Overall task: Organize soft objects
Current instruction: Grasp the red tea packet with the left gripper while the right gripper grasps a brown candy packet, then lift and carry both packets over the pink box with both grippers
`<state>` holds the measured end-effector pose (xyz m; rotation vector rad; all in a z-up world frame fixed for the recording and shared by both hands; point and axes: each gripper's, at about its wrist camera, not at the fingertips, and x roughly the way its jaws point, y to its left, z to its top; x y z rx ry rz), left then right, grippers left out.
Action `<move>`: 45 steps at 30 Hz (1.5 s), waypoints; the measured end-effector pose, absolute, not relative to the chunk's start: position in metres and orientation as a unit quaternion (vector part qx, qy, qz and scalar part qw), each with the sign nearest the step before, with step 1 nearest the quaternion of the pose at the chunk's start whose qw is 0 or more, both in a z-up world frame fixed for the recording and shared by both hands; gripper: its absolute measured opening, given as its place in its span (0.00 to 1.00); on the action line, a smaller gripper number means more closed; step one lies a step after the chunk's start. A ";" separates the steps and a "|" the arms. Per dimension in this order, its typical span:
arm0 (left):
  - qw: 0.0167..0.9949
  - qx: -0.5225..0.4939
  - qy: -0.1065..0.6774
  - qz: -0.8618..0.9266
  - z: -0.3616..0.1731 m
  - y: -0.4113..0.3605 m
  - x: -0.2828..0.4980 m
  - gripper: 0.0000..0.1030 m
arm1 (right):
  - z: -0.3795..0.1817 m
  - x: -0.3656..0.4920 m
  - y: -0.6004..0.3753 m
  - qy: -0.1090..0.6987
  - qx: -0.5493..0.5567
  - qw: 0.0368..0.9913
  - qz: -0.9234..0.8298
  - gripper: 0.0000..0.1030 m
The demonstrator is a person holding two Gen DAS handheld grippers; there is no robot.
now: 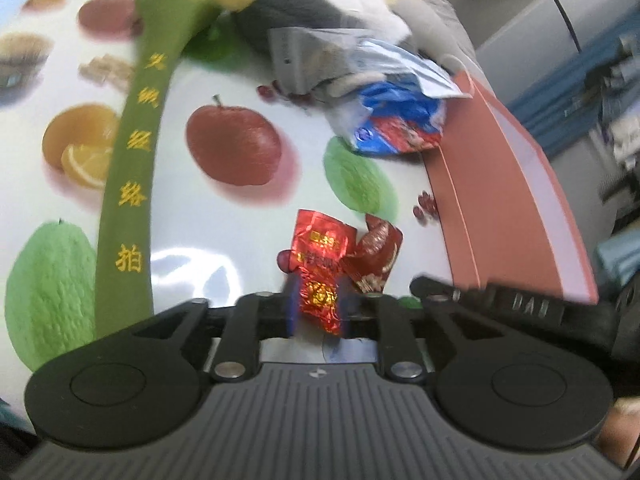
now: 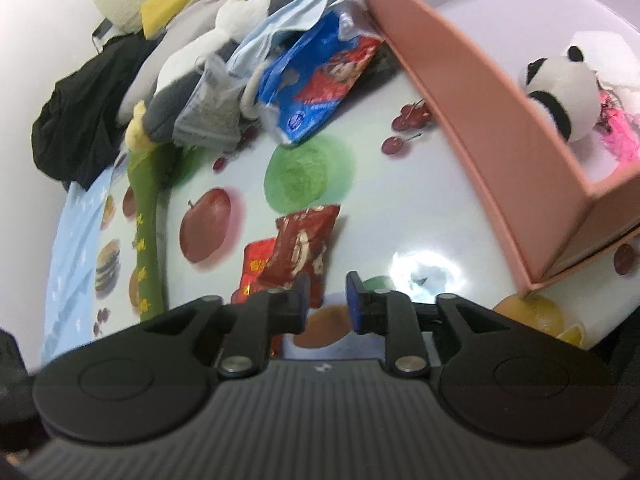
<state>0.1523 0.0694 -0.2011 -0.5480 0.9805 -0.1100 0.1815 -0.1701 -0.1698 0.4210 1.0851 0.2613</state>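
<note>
the bright red foil packet (image 1: 318,276) lay lengthwise between the left gripper (image 1: 318,312) jaws, grip unclear, beside the dark red packet (image 2: 304,240); the right gripper (image 2: 327,300) stood spread, empty.

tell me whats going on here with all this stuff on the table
A person is sorting soft things on a fruit-print tablecloth with two handheld claws. The left claw has a shiny red foil packet between its fingers; whether it is gripped is unclear. The right claw is open and empty beside a darker red snack packet. A panda plush toy already sits in the pink cardboard box; a heap of plush toys and bags waits behind.
</note>
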 end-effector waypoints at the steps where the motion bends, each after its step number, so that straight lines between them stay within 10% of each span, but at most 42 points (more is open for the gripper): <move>1: 0.850 -0.246 0.463 -0.056 -0.199 0.065 0.151 0.41 | -0.170 0.183 -0.172 0.511 0.202 0.827 0.121 0.42; 11: 0.865 -0.167 0.468 -0.069 -0.199 0.039 0.159 0.63 | -0.176 0.213 -0.160 0.523 0.211 0.814 0.140 0.52; 45: 0.870 -0.103 0.481 -0.030 -0.208 0.014 0.169 0.54 | -0.167 0.205 -0.157 0.523 0.059 0.833 0.168 0.41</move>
